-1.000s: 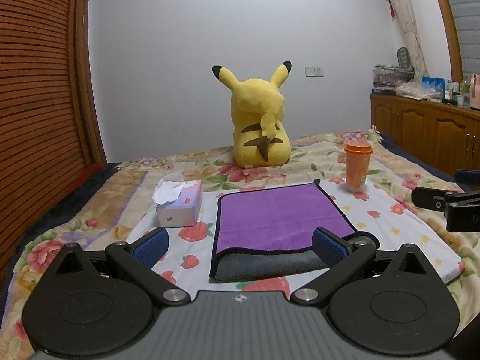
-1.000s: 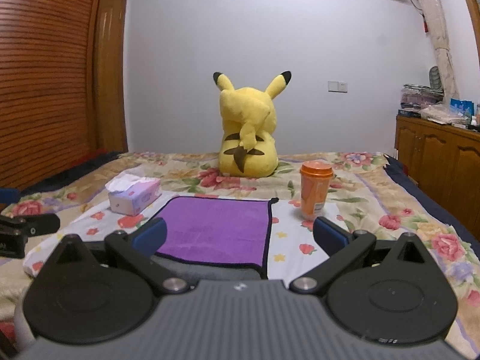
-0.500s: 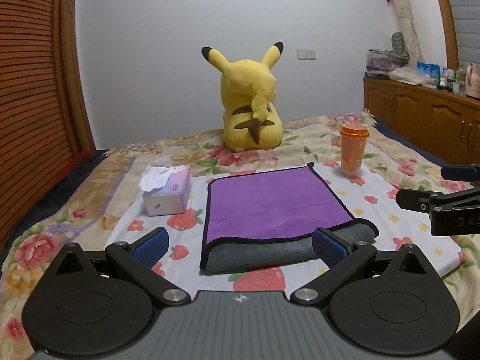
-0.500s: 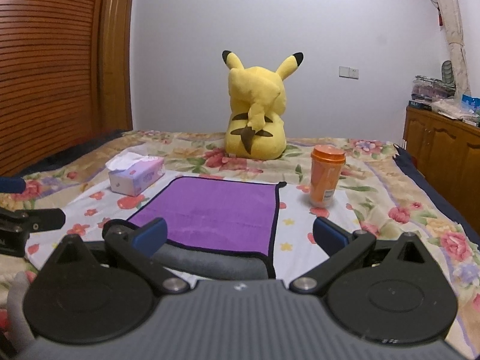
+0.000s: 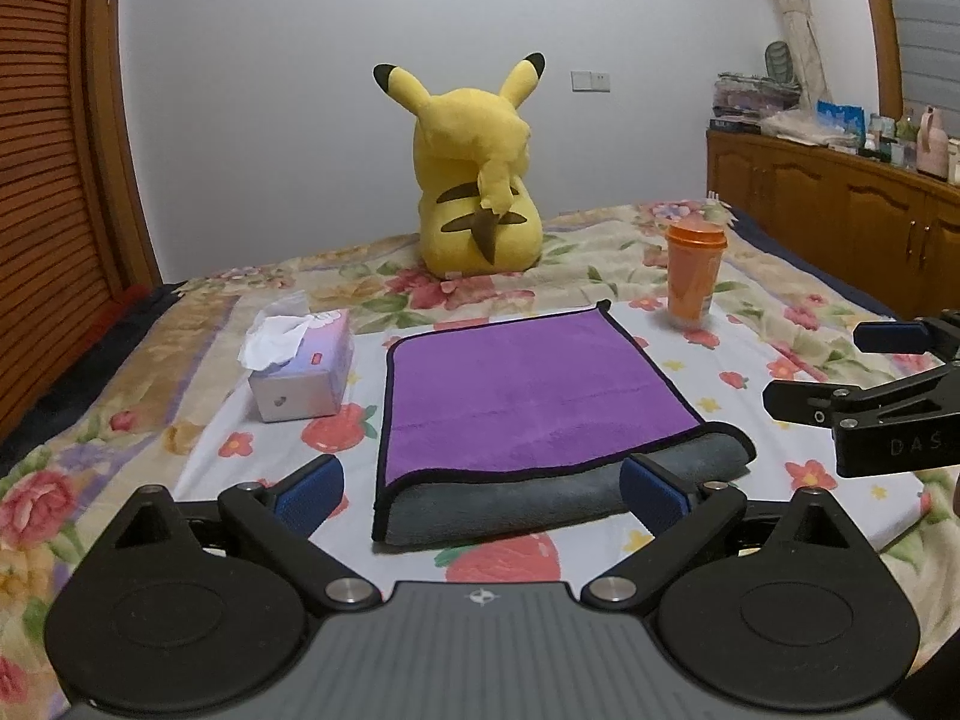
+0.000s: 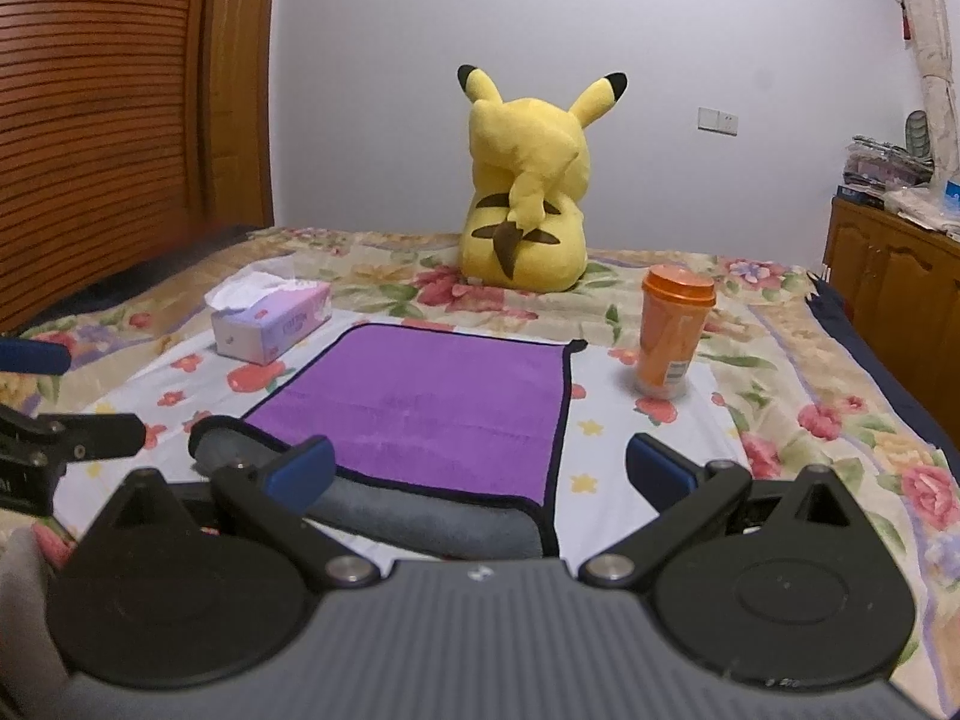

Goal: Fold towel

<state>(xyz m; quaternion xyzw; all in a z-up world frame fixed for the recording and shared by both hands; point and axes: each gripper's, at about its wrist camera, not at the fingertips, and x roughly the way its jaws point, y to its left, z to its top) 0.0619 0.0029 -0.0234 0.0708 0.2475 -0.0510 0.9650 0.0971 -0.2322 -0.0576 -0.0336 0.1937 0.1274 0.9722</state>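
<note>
In the left wrist view, you are holding the left gripper [image 5: 483, 483] with its fingers [image 5: 309, 486] wide apart and nothing between them. The towel [image 5: 528, 387] is lying flat on the bed [image 5: 150, 360] just ahead of the fingertips, purple side up, and its near edge is rolling over to show the grey side. That grey edge is sitting between the two fingers, a little closer to the right one, but the pads are not touching it. A tissue box [image 5: 300, 369] is standing ahead of the left finger, beside the towel. A cup [image 5: 695, 270] is standing beyond the right finger, past the far corner of the towel, and a plush [image 5: 477, 180] is sitting further behind. The right gripper [image 5: 864, 402] is coming in from the right edge.

In the right wrist view, you are holding the right gripper [image 6: 480, 468] with its fingers [image 6: 660, 468] also spread wide, gripping nothing. The towel [image 6: 420, 402] is lying ahead, more to the side of the left finger, and its grey fold is passing just behind that finger. The cup [image 6: 672, 330] is standing ahead of the right finger. The tissue box [image 6: 270, 324] is lying far to the left, and the plush [image 6: 528, 180] is behind. Part of the left gripper [image 6: 66, 438] is showing at the left edge.
</note>
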